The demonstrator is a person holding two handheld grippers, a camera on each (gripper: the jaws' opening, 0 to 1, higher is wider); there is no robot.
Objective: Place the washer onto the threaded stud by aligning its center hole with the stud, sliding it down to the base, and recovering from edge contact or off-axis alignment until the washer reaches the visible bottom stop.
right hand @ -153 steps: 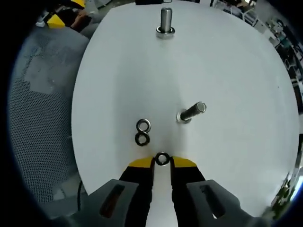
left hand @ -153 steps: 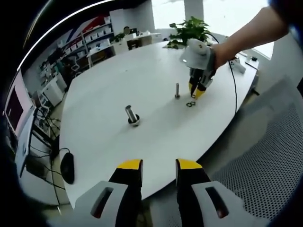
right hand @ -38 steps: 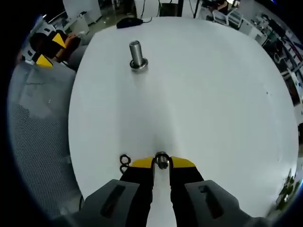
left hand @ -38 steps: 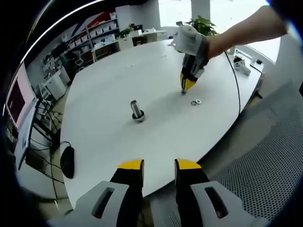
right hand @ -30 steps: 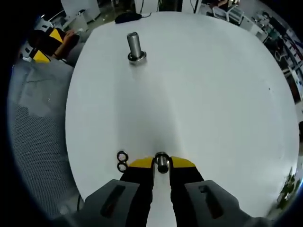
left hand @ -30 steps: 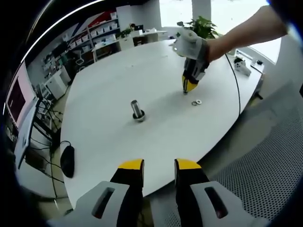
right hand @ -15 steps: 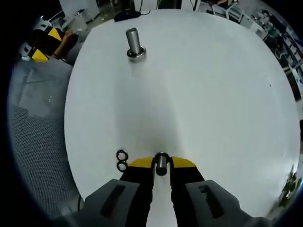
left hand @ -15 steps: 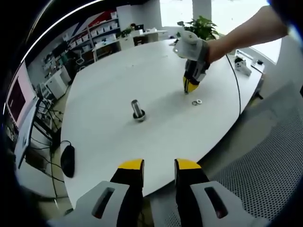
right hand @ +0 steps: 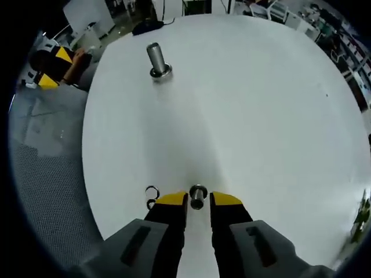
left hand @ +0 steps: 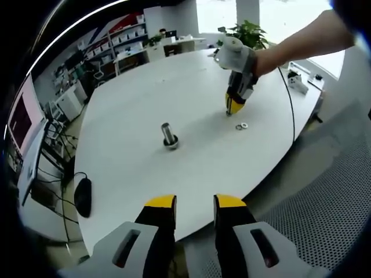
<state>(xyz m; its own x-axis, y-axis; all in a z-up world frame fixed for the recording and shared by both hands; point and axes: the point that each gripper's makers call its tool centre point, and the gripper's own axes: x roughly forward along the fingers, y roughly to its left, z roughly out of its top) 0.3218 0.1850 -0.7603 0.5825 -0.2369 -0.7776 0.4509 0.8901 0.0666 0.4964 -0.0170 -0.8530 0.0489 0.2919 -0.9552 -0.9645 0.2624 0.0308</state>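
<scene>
In the right gripper view my right gripper (right hand: 198,200) stands over the small threaded stud (right hand: 197,192), one yellow tip on each side of it. The jaws are slightly apart, with thin gaps to the stud. A washer (right hand: 197,203) looks like it sits around the stud between the tips. In the left gripper view the right gripper (left hand: 234,106) points down at that stud on the white table (left hand: 133,104). My left gripper (left hand: 195,202) hangs open off the table's near edge, nothing between its jaws.
A larger stud (left hand: 168,135) with a washer at its base stands mid-table, and is seen as the larger stud (right hand: 155,60) farther off. Two loose washers (left hand: 239,125) lie beside the small stud. A mouse (left hand: 83,201) sits at the table's left edge. Plant (left hand: 243,35) at the back.
The right gripper's jaws have spread slightly around the stud. The right view has shifted a little, so the larger stud appears farther left. The left gripper has stayed still.
</scene>
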